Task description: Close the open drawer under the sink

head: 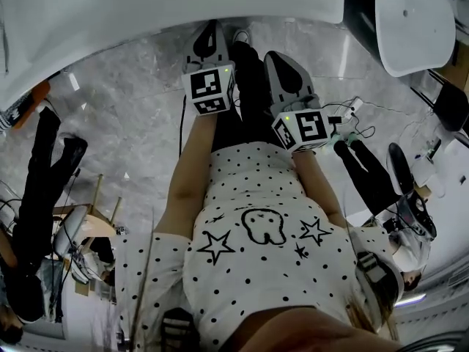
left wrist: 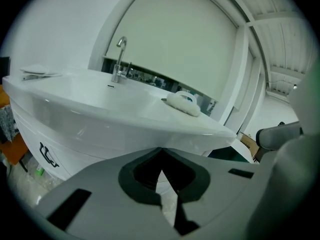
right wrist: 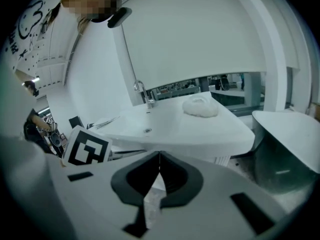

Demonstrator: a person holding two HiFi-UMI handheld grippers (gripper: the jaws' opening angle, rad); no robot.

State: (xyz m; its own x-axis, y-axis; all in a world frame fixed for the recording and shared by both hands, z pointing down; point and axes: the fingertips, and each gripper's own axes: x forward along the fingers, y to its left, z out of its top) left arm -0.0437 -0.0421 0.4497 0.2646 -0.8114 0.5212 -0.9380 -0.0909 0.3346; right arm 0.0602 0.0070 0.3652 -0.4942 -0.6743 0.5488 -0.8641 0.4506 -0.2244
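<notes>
The white sink [left wrist: 95,104] stands in front of both grippers, with a chrome faucet [left wrist: 120,59] and a white cloth [left wrist: 183,104] on its rim. Under it the white cabinet front carries a dark handle [left wrist: 47,155]; I cannot tell whether the drawer stands open. My left gripper [left wrist: 161,150] is shut and empty, just short of the basin's edge. My right gripper [right wrist: 159,155] is also shut and empty, facing the sink [right wrist: 175,126] and faucet [right wrist: 142,91]. In the head view the left gripper [head: 211,34] and right gripper [head: 286,63] are held side by side below the sink's rim [head: 168,13].
A white tub-like basin [right wrist: 290,134] stands to the right of the sink. A white chair [head: 414,20] is at the upper right. Another person in black [head: 44,167] stands left, near a wooden stool [head: 95,211]. Cables [head: 359,119] lie on the marble floor.
</notes>
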